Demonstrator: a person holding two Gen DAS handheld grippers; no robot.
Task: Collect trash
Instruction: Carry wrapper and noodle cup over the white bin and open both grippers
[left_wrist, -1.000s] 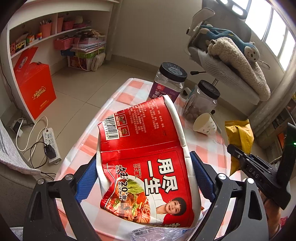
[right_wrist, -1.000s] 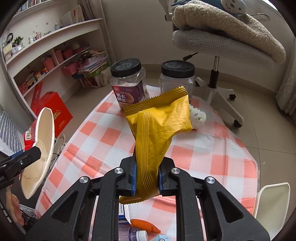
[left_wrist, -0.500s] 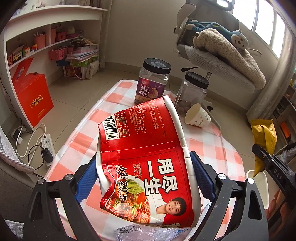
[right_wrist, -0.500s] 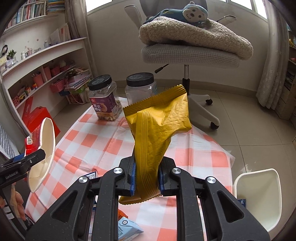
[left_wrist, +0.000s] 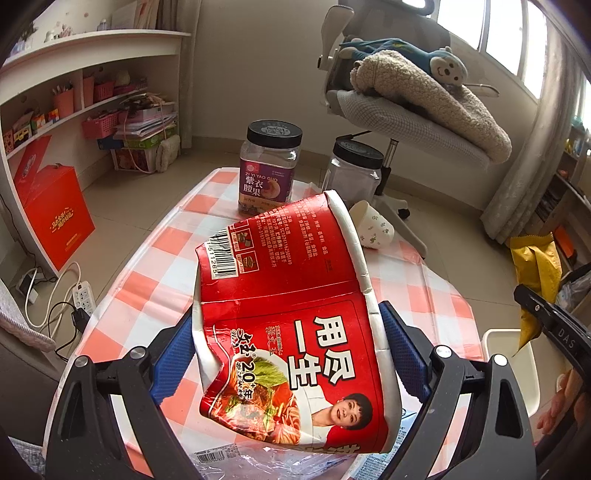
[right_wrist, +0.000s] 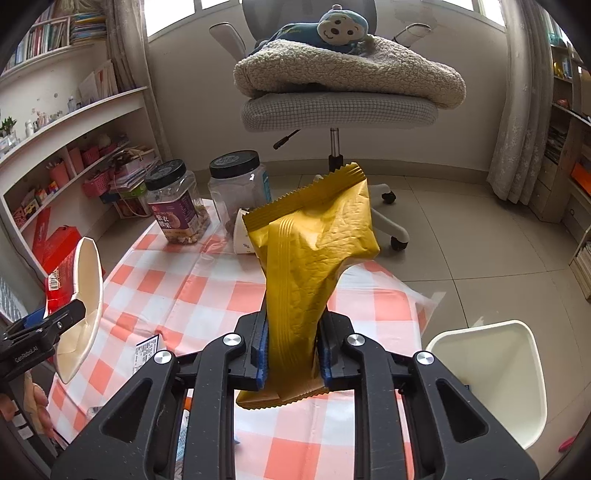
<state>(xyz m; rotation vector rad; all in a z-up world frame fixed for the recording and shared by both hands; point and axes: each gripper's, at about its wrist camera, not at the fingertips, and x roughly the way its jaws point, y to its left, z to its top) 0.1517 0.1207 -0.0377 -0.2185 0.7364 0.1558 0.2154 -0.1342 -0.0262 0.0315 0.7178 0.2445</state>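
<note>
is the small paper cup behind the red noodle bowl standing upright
No, the paper cup lies tipped on its side on the checked tablecloth, beside the clear jar.

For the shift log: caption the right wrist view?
Right gripper, jaws opening, with yellow wrapper between them, beside white bin.

Table w/ red-white check cloth (right_wrist: 192, 295), 2 black-lid jars (right_wrist: 177, 206), tipped paper cup (left_wrist: 373, 229), small wrappers near front edge

two jars (right_wrist: 177, 206) crowd the tablecloth's (right_wrist: 221, 288) far end; middle open.
</note>
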